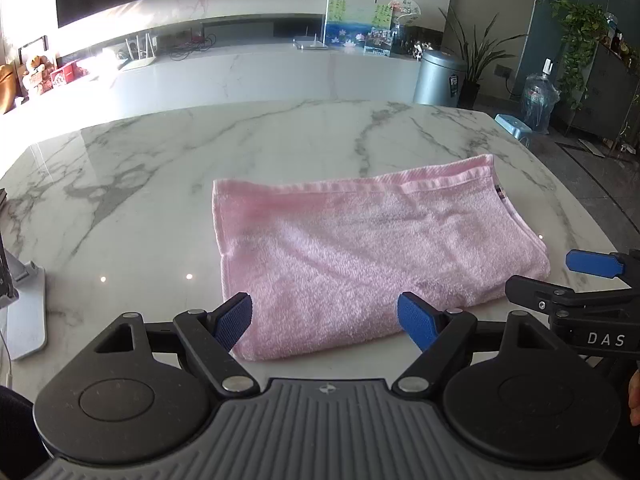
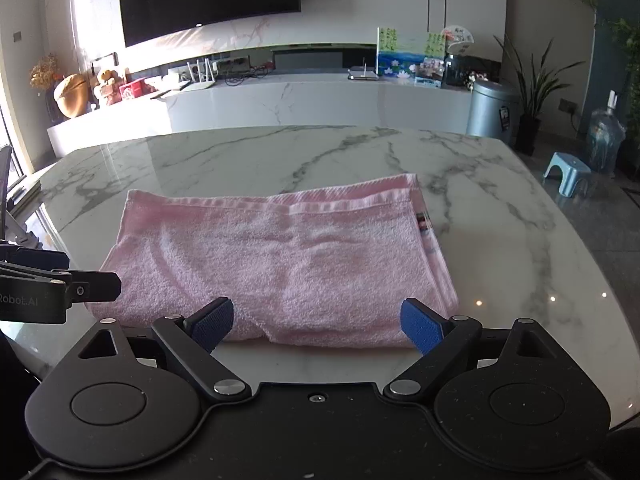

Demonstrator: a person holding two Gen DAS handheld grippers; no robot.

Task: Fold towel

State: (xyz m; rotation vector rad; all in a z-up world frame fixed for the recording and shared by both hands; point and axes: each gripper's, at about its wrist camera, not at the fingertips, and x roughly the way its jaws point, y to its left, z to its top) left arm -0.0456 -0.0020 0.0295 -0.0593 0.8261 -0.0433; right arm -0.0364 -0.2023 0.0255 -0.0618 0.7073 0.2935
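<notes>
- Both my grippers, left gripper [image 1: 325, 320] and right gripper [image 2: 319, 324], hover wide-jawed, holding nothing.
- Pink terry towel [image 2: 276, 264], folded, lies by the marble table's [image 2: 280, 152] near edge.
- Soft, light, limp: I'd pinch its near corners.

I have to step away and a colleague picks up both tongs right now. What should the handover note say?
Left tongs: open, empty, at the towel's near edge.
Right tongs: open, empty, also at the near edge.
Pink towel: lies flat on the marble table, already folded into layers, with its hemmed edges at the far side.
Left: possibly one more fold; neither tongs grips anything yet.
</notes>
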